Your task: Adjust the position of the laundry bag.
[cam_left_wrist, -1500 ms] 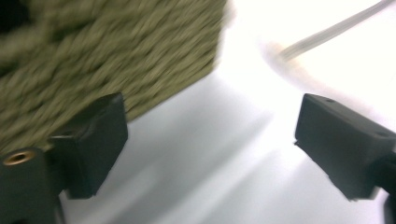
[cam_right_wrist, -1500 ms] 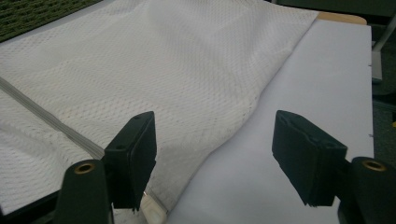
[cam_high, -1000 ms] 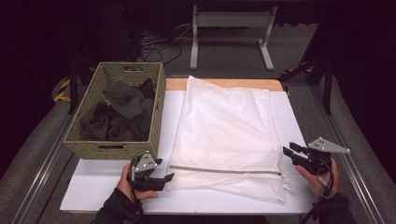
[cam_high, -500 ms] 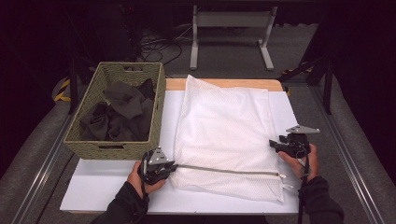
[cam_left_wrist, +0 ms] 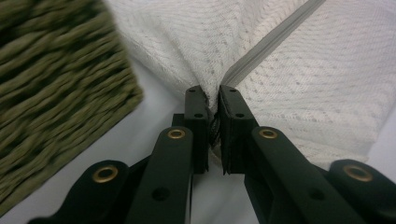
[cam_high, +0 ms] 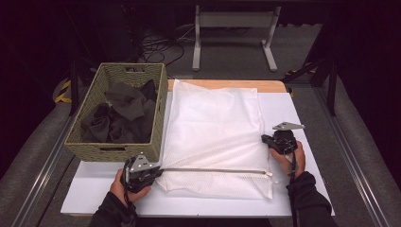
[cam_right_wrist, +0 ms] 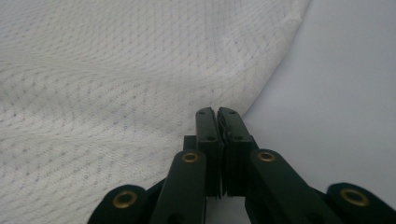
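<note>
Both hands have come inward since a second ago, jaws closing onto the white mesh laundry bag (cam_high: 215,137): my left gripper (cam_high: 150,174) is pinching its near-left corner at the grey zipper (cam_high: 213,170), which is running rightward toward my right gripper (cam_high: 270,140). Left gripper view: fingers (cam_left_wrist: 232,107) are clamping mesh (cam_left_wrist: 299,88) beside the woven olive basket (cam_left_wrist: 56,88). Right gripper view: fingers (cam_right_wrist: 208,123) are nipping the bag's edge (cam_right_wrist: 140,93).

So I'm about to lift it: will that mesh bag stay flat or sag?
The mesh bag will probably sag: its thin netting already bunches where the left gripper pinches it. It looks light and lies flat. The zipper edge may hang straighter.
</note>
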`<state>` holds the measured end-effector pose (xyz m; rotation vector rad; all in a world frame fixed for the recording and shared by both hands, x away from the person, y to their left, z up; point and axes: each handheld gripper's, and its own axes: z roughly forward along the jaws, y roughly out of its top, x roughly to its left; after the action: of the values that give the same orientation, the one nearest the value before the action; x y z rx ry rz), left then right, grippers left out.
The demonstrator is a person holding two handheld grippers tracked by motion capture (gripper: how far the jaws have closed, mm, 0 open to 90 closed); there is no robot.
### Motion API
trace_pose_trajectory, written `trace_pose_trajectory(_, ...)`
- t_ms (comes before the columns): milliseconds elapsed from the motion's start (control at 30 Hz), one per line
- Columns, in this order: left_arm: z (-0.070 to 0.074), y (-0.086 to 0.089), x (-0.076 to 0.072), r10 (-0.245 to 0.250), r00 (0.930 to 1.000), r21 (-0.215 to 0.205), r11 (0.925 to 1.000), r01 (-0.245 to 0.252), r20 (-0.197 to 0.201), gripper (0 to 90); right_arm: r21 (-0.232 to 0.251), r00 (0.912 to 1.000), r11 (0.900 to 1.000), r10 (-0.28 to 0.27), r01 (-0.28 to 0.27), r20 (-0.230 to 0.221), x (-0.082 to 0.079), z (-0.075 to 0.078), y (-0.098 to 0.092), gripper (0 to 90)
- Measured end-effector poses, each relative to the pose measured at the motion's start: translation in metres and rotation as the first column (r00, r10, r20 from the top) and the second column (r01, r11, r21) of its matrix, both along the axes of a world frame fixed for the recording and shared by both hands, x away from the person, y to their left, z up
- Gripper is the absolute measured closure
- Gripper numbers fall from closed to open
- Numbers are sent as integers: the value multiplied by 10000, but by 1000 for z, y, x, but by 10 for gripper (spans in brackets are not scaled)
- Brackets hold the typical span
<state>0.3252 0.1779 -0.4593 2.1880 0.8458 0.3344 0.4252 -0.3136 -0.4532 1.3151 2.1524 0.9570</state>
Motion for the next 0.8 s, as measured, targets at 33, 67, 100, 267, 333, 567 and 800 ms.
trace_pose_trajectory(33,-1,3,-1,77,10000,-36,10000,-77,-30,826,-1,9999,9999,115,-115,37,3,0,5,878)
trace_pose_trajectory(67,-2,6,-1,183,9998,-108,9998,-184,-17,808,-36,9998,9998,180,-180,46,5,0,9,878)
trace_pose_trajectory(100,-3,7,-1,166,9999,-134,9998,-166,39,785,-195,9997,9996,192,-190,133,6,-1,13,874)
trace_pose_trajectory(267,-3,2,-5,-242,9995,-239,9994,246,187,501,26,9997,9999,-115,114,206,5,1,7,707)
trace_pose_trajectory(333,-2,-1,-10,-434,9984,-189,9988,441,374,429,476,9995,9988,-145,131,278,-1,5,-1,648)
trace_pose_trajectory(567,8,-5,-21,-619,9930,-447,9968,666,1006,351,1150,9936,9870,1098,-1122,271,-50,28,-28,530)
trace_pose_trajectory(800,25,10,-25,-52,9848,-1199,9924,264,1735,435,1298,9895,9811,1409,-1438,316,-118,31,-36,460)
